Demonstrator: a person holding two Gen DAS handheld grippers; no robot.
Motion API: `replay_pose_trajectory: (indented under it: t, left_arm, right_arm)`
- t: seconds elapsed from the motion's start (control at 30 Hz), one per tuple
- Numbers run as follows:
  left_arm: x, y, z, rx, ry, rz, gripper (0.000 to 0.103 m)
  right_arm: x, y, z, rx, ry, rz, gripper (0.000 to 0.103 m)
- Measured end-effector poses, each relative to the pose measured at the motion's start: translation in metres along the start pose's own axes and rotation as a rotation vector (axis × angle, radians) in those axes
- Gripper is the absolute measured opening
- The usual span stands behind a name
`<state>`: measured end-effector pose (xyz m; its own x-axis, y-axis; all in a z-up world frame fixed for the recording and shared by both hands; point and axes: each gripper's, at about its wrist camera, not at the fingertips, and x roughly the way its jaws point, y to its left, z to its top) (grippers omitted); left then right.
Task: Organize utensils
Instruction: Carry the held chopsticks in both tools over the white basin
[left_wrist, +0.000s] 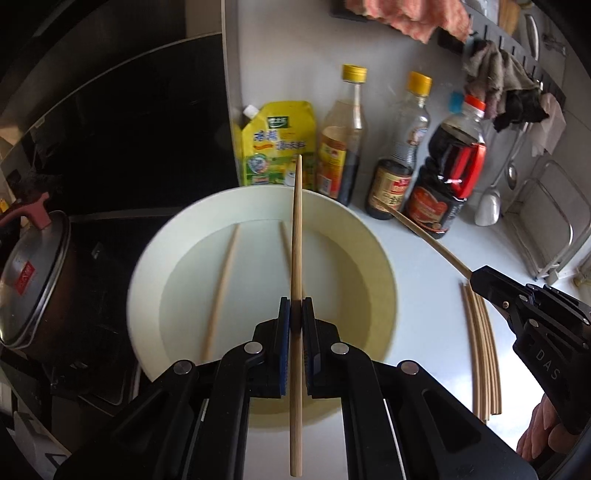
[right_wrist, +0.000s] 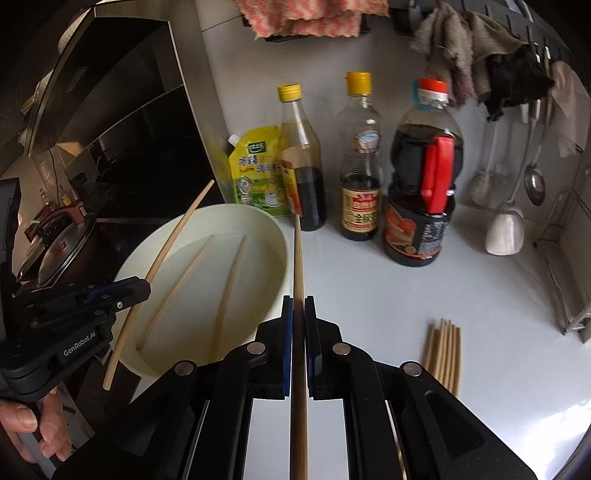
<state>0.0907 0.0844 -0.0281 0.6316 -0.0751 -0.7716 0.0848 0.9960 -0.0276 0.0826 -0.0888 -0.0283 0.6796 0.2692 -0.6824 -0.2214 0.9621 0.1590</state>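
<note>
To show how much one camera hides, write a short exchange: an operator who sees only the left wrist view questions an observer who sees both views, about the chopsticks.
Operator: I see the right gripper only side-on. Is it really clamped?
Observer: Yes. The right wrist view shows both fingers shut on one chopstick, which runs straight out between them.
Operator: That gripper hides the far end of the chopstick bundle from me. Is it tidy?
Observer: Not quite. On the counter the far ends sit staggered, not flush.
</note>
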Motion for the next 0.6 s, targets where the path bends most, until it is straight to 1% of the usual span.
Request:
replay_pose_trajectory:
  t: [0.13,0.27,0.47,0.6]
  left_arm:
    - [0.020,0.037,0.005,-0.015,0.035,0.023,0.007]
    - [0.044,0.063,0.004,-0.021,0.086,0.024,0.007]
    - [0.073,0.085,0.001,-0.020,0.141,0.009,0.007]
    - [0.090,0.089,-0.003,-0.007,0.177,-0.004,0.007]
  right_arm:
    - [0.035,0.034,0.015,-0.026,0.029,0.022,0.006]
    - [0.069,0.056,0.018,-0.027,0.076,0.021,0.006]
    - [0.104,0.072,0.015,-0.013,0.134,-0.014,0.006]
    - [0.121,0.077,0.013,-0.006,0.171,-0.034,0.006]
